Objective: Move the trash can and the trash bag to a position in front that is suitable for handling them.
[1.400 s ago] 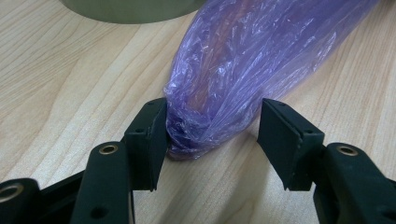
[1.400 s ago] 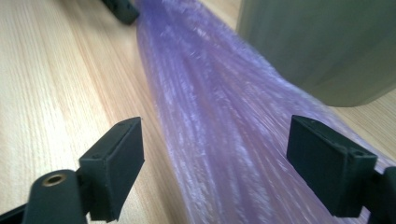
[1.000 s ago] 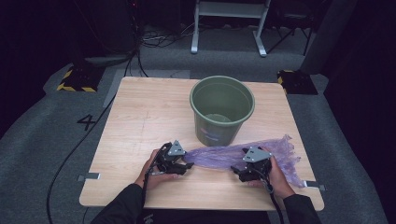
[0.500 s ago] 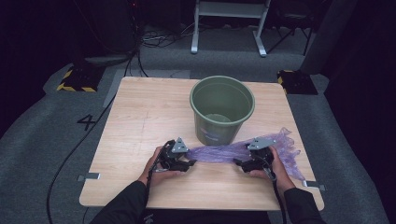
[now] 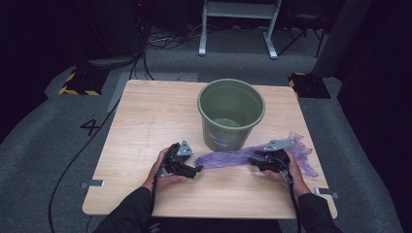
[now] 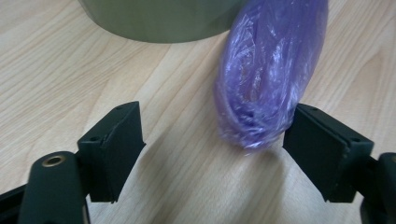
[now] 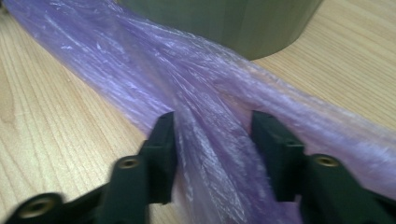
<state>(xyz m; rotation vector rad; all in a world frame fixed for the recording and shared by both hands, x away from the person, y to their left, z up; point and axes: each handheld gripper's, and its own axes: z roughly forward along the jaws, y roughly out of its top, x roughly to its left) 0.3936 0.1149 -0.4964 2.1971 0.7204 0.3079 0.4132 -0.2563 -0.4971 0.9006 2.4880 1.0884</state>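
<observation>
1. Pale wood grain covers the desk (image 5: pixel 145 126), which stands on grey carpet in a dim room; the person's sleeves come in at its near edge.
2. Nearest, the left hand-held gripper (image 6: pixel 212 149) has just been opening and stands wide, the gathered end of the purple plastic bag (image 6: pixel 268 74) lying between its jaws, close against one pad and unpressed.
3. The right hand-held gripper (image 7: pixel 212 140) has just been closing around the bag's middle; film bunches between the jaws, though I can't tell whether the pads bite yet.
4. The bag (image 5: pixel 233 158) lies stretched across the desk from one hand-held gripper to the other, its loose mouth fanned out past the right hand (image 5: pixel 286 170).
5. To grip well, I'd say the right should catch the whole bunch, not a single slippery layer, before lifting.
6. Just behind stands the green bucket (image 5: pixel 231 114), upright and touching the bag; its wall may snag the film.
7. Farther off, cables and a metal frame (image 5: pixel 238 24) sit on the floor.
</observation>
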